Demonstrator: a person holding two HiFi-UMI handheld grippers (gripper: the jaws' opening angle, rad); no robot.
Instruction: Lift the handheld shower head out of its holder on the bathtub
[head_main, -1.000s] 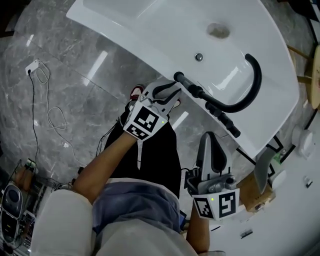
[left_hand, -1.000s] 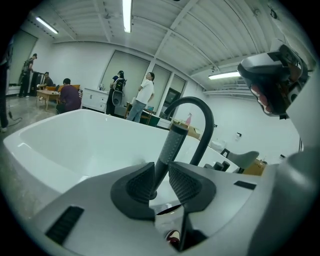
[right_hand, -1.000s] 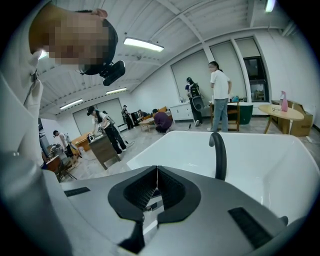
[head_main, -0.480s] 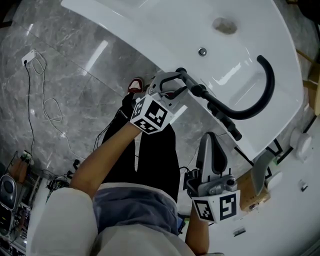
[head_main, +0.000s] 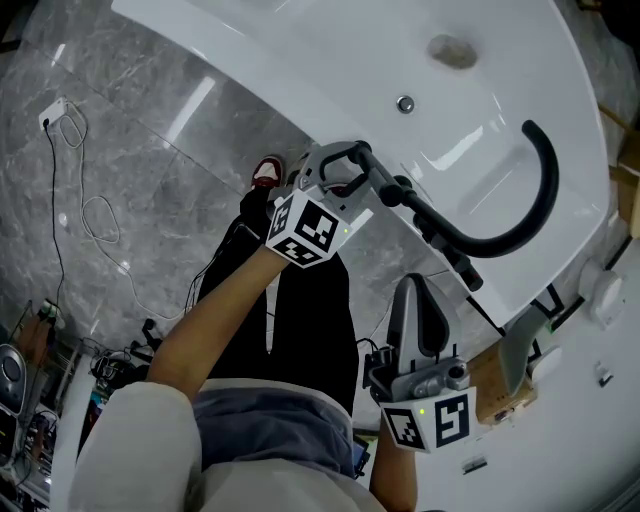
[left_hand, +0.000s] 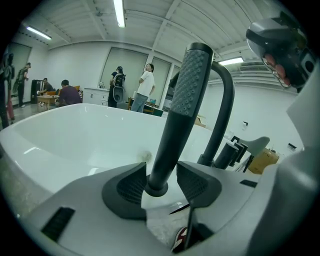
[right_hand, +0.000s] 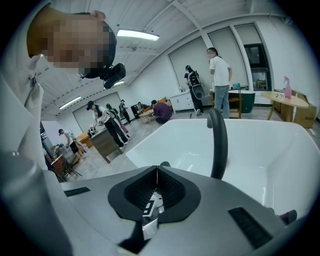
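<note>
The head view looks steeply down onto the bathtub (head_main: 300, 50) rim and floor (head_main: 120, 150). The left gripper view sits right against the shower head (left_hand: 192, 85), facing across the tub; the right gripper view, farther back, faces likewise. All share the curved black pipe (head_main: 520, 215).

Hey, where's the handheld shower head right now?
The shower head stands on the bathtub rim at the centre of the head view, beside the curved black faucet. The left gripper view shows its stem between the left claw's opening jaws.
</note>
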